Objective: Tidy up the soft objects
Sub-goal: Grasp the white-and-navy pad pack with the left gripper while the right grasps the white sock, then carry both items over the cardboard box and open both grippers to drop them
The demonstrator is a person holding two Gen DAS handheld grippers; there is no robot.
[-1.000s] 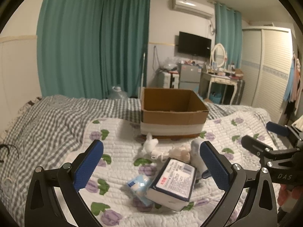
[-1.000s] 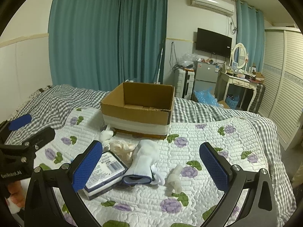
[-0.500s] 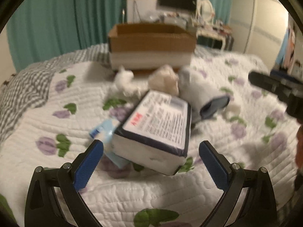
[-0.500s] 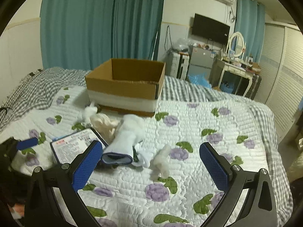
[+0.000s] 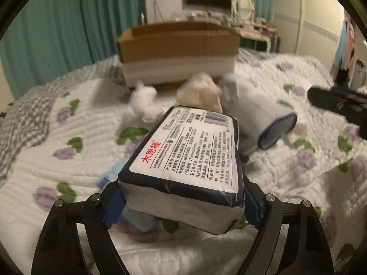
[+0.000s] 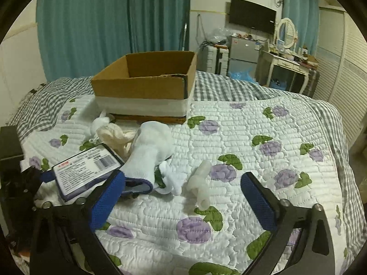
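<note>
From your right wrist view, the cardboard box [image 6: 146, 84] sits on the quilt [image 6: 263, 160] at 12 o'clock. Just before it, at 10 o'clock, lies a cotton tuft [image 6: 99, 122], with a crumpled cloth [image 6: 117, 137] beside it. The sock [image 6: 149, 151] lies before that, its cuff toward you. The tissue pack [image 6: 84, 169] is at 9 o'clock, touching the sock. A small roll [image 6: 200, 183] lies at 1 o'clock of the sock's cuff, nearby.

The right gripper [image 6: 183, 200] hangs wide open over the flowery quilt [image 6: 263, 165], near a small white roll [image 6: 200, 184] and a white sock [image 6: 146, 158], with the brown box [image 6: 146, 87] farther back.
</note>
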